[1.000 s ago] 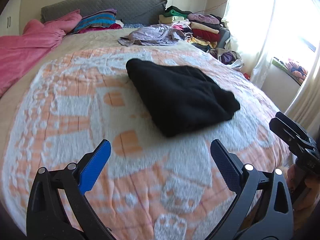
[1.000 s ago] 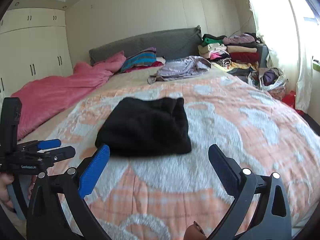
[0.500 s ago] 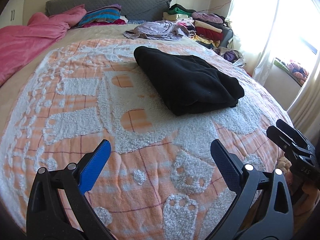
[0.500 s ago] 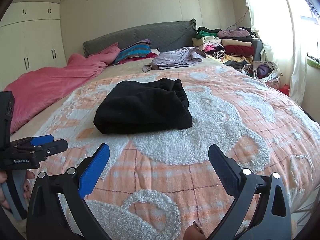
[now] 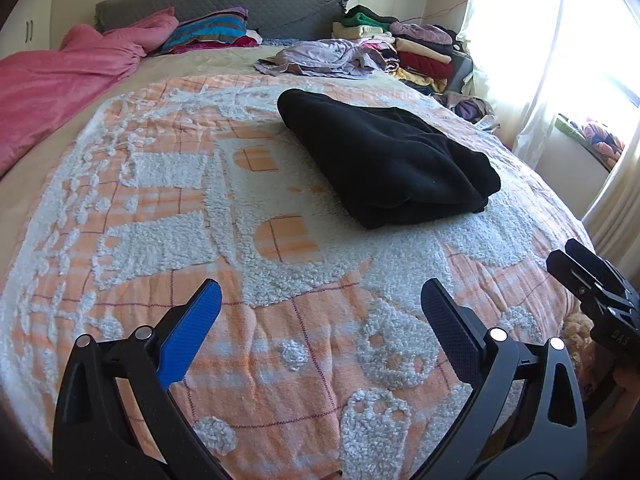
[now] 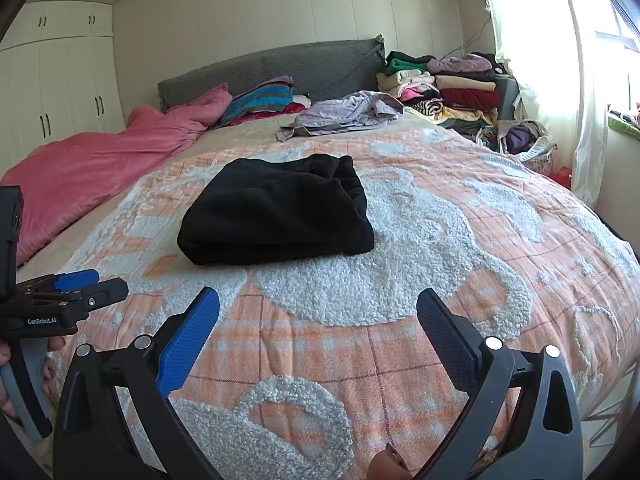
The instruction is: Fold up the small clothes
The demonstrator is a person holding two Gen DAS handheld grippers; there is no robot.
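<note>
Garment [image 5: 384, 160] folded on blanket [image 5: 160, 208]; hand-held grippers spread, empty.

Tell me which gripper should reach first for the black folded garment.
Probably the right gripper: the black garment lies almost straight ahead of it. From the left gripper it sits off to the right. Both are open and empty.

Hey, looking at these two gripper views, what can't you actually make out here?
- Underside and inner folds of the black garment: hidden by its own top layer, both views.
- Right gripper in the left view: cut off by the frame edge.
- Window scene: washed out by glare.
</note>
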